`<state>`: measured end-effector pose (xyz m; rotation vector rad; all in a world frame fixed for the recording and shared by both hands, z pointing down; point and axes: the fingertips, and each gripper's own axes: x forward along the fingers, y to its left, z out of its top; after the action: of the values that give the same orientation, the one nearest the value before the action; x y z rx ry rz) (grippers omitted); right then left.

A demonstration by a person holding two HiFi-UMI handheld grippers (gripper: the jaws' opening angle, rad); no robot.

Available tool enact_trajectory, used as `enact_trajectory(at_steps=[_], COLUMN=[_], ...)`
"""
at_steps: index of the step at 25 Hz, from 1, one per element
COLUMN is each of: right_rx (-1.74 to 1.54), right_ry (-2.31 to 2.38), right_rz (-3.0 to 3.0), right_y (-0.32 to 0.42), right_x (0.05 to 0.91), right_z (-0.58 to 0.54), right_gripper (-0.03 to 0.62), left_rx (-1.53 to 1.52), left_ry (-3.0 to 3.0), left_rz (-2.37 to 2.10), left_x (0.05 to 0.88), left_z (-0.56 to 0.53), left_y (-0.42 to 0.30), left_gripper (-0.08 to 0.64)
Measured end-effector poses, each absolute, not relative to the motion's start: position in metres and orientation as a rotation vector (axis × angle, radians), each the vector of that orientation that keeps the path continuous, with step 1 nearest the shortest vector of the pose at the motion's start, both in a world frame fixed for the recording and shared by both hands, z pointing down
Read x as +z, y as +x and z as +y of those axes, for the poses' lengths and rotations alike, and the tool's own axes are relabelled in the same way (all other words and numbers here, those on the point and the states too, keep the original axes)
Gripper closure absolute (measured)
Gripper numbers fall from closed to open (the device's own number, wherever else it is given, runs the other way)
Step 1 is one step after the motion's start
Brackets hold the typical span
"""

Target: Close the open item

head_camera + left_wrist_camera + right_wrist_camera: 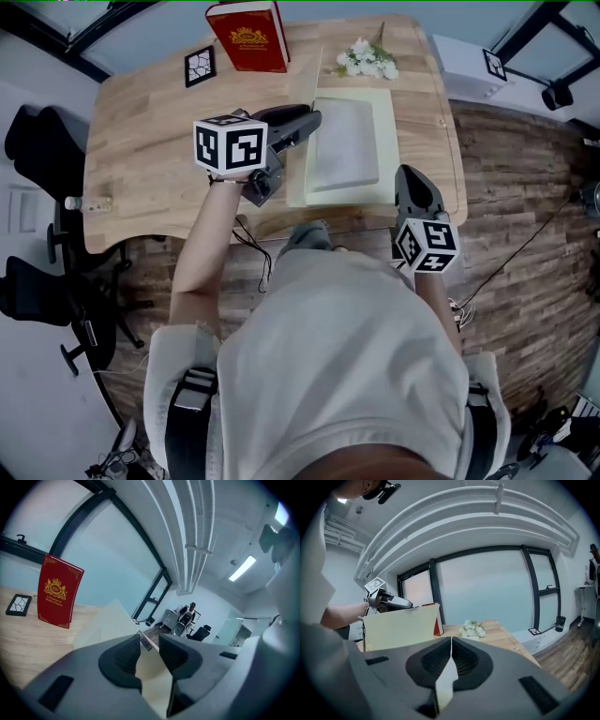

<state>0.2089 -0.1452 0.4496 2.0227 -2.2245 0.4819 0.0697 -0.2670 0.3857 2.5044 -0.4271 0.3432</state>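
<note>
An office: black swivel chairs point(39, 145) beside a wooden desk point(141, 141), dark-framed glass walls point(487, 588), strip ceiling light point(243, 568).

My left gripper point(314, 120) reaches over the tabletop point(141, 141), its jaws at the edge of the cream folder's point(386, 141) raised left cover. My right gripper point(410, 173) meets the folder's near right corner. A grey sheet point(345, 145) lies in the folder between my two grippers. Beyond them are a red book point(251, 36), a marker tile point(200, 66) and white flowers point(367, 61).
</note>
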Motion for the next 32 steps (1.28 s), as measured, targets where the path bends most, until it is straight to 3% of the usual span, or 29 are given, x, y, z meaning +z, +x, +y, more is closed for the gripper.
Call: enact_trajectory(at_steps=[18,32], right_rx=[0.505,0.523], right_ry=[2.144,2.188], right_rz=[-2.11,-2.059], right_y=[0.231,0.238], right_x=[0.453,0.455], right_z=[-0.13,-0.126], right_gripper=[0.572,0.572], left_rx=[0.33,0.316], left_ry=[2.484,2.433], left_rz=[-0.263,-0.212], left_x=[0.399,0.413], left_z=[-0.263,-0.264], left_y=[0.121,0.142], left_gripper=[0.466,0.536])
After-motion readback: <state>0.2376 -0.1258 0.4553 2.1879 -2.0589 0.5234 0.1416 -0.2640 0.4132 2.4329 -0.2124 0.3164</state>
